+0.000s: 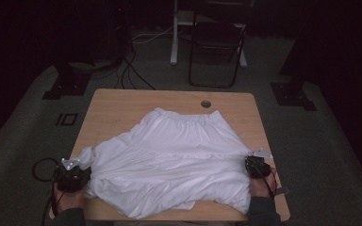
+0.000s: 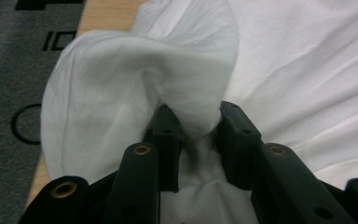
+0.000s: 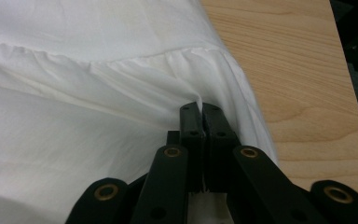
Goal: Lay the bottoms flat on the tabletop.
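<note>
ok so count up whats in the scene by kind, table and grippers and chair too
white garment: 1
wooden table: 1
left gripper and right gripper: 2
folding chair: 1
total: 5

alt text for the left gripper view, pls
The left gripper pinches a bunched fold of a white garment between its two black jaws. A strip of wooden table and grey floor show at the left.

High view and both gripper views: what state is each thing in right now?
White garment: spread on the table, wrinkled, its near edge hanging over the table's front edge.
Left tongs: shut on a bunched fold of the garment's left edge.
Right tongs: shut on the garment's right edge, jaws nearly touching.
</note>
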